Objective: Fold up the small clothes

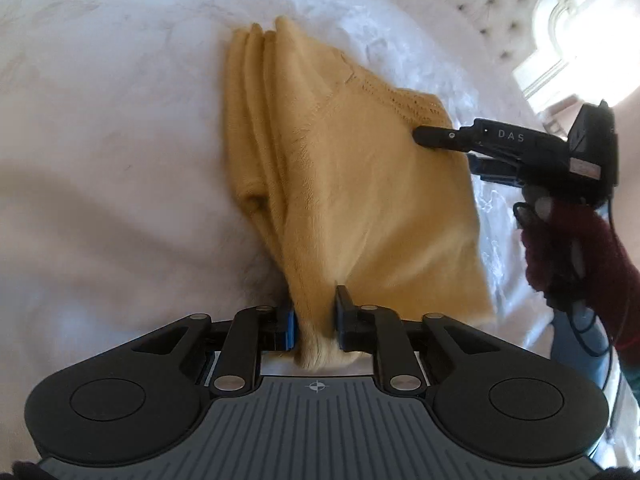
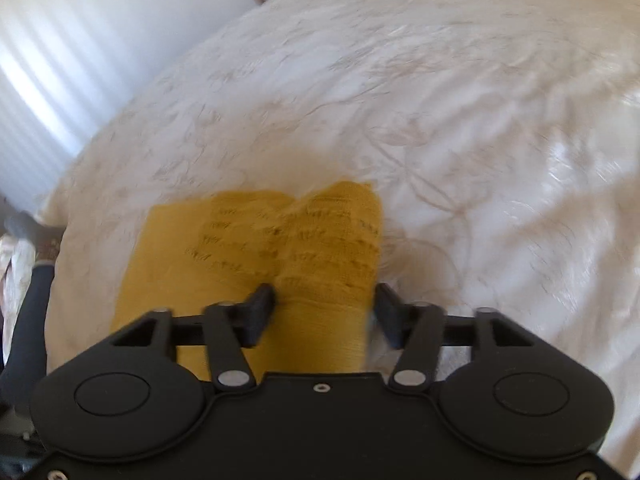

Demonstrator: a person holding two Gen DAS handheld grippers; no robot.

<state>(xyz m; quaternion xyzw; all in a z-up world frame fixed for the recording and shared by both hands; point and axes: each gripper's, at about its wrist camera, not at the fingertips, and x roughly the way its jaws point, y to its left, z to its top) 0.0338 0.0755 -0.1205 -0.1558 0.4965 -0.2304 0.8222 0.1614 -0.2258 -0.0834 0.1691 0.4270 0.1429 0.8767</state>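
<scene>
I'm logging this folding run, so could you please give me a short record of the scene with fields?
surface: white embroidered bedspread
garment: mustard knit garment, partly folded, lying on the bedspread
left gripper: fingers shut on a bunched edge of the garment
right gripper: fingers apart, astride a garment edge, pads not pressing it
person: dark red glove holding the right gripper
background: tufted headboard
image quality: right wrist view blurred
</scene>
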